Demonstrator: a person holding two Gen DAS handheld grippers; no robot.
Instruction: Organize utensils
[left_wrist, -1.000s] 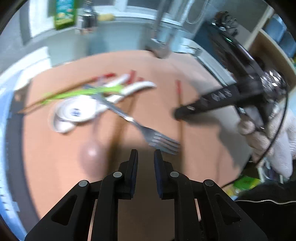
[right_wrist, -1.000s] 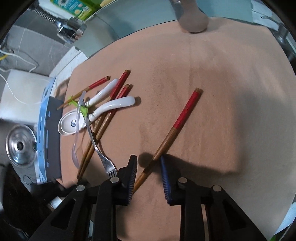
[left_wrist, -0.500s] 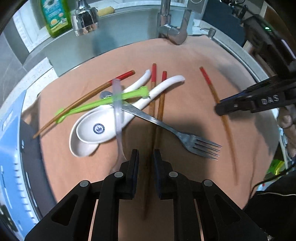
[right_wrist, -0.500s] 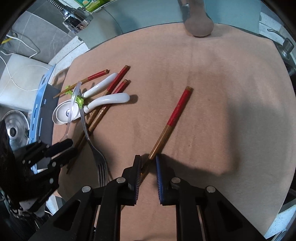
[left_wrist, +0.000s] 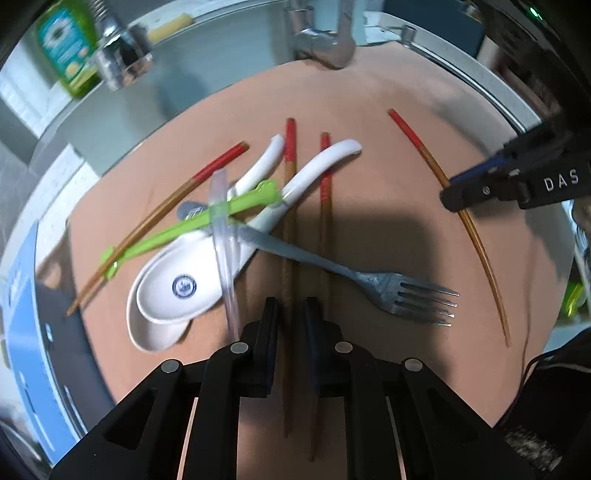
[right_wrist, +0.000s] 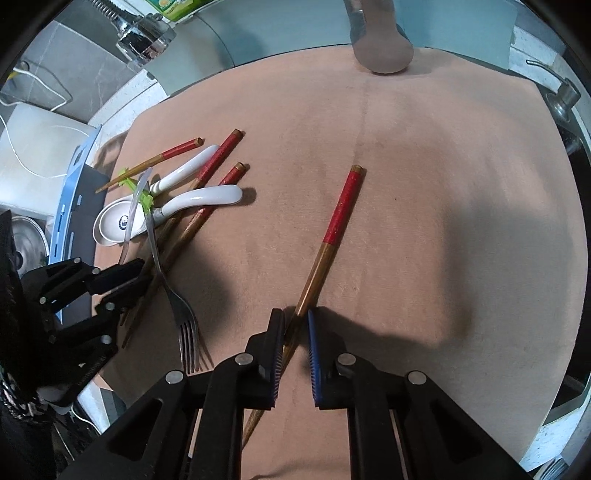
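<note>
Chopsticks are being gathered — the right gripper (right_wrist: 295, 332), jaws just closing, is pinching a lone chopstick (right_wrist: 334, 236) on open mat (right_wrist: 443, 184); the left gripper (left_wrist: 290, 314), also closing, is nipping a pile chopstick (left_wrist: 288, 221) — the fork (left_wrist: 369, 277) is crowding alongside.

Utensil count from my two cameras, taken around the metal fork (left_wrist: 373, 282).

I count four red-tipped chopsticks: one lone chopstick (right_wrist: 332, 236) well right of the fork, two chopsticks (left_wrist: 288, 206) crossing under its handle, one far chopstick (left_wrist: 166, 206) beyond it on the left. Two white ceramic spoons (left_wrist: 177, 291) lie nested left of the fork, with one green plastic utensil (left_wrist: 192, 221) and one clear plastic utensil (left_wrist: 221, 236) laid across them. One fork.
</note>
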